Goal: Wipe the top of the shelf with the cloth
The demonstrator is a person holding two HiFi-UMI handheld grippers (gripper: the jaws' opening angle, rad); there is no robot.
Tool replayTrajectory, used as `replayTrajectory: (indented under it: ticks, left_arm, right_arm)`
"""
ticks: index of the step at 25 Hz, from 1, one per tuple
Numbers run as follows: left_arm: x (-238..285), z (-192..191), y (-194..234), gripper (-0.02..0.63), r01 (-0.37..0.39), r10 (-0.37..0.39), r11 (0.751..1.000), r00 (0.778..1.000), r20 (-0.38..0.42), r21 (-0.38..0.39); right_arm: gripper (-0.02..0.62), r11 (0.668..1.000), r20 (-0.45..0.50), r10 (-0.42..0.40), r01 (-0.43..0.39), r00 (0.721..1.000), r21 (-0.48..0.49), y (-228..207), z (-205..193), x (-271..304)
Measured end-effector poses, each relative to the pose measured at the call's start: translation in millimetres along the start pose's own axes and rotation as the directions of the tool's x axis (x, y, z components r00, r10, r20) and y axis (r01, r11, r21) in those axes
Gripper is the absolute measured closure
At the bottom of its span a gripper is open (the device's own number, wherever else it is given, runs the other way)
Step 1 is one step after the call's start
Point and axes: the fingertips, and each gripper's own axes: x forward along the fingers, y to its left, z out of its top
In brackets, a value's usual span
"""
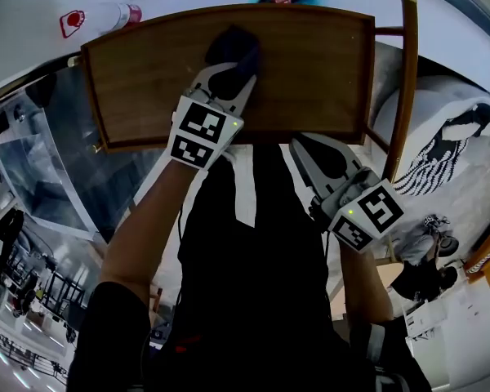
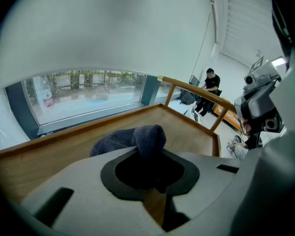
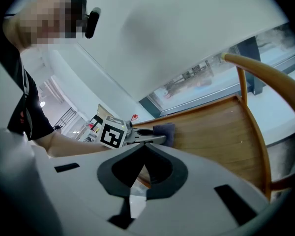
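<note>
1. Shelf (image 1: 318, 72) first: broad wooden top with a raised rim, long axis running side to side across the person's front.
2. Left gripper (image 1: 227, 78) out over the shelf, reaching toward the far rim, a little left of the shelf's middle. Jaws clamped on the cloth (image 1: 233, 43), with a dark fold bulging up between them in the left gripper view.
3. Right gripper (image 1: 304, 147) down at the shelf's near rim, right of the middle, barely over the wood if at all. Jaws pressed together, nothing in them.
4. Cloth itself: a dark blue bunch resting on the shelf close to the far rim, straight ahead of the left gripper's tips.
5. Now the relation that counts: far rim close beyond the cloth, so little room left to push forward. Longer stretch of bare wood to the cloth's right along the shelf's long axis, shorter stretch to its left. Looks like a sideways sweep next, and a job for the left gripper, already on the cloth.
</note>
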Motion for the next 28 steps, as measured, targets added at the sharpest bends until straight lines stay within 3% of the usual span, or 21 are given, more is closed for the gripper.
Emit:
replayTrajectory:
  ticks: [9, 20, 25, 28]
  left_arm:
    - [31.9, 18.6, -41.6, 0.535, 0.071, -0.071, 0.997, 0.997, -0.001, 0.038]
    - [60.7, 34.7, -100.8, 0.535, 0.194, -0.195, 0.976, 0.981, -0.003, 0.097]
    - [57.5, 46.8, -113.6, 0.535, 0.254, -0.259, 0.962, 0.965, 0.038, 0.097]
    - [48.1, 56.2, -111.8, 0.535, 0.251, -0.258, 0.963, 0.963, 0.073, 0.094]
  right_arm:
    - [0.591, 1.000, 0.036, -0.023, 0.023, 0.999, 0.018, -17.5, 0.1, -26.8]
    - [0.591, 0.999, 0.059, -0.048, 0.046, 0.997, 0.029, -21.2, -4.2, -44.8]
    - [0.591, 0.998, 0.066, -0.063, 0.061, 0.996, 0.029, -20.6, -4.4, -49.9]
    - [0.591, 0.998, 0.068, -0.062, 0.061, 0.996, 0.024, -17.4, -1.4, -47.4]
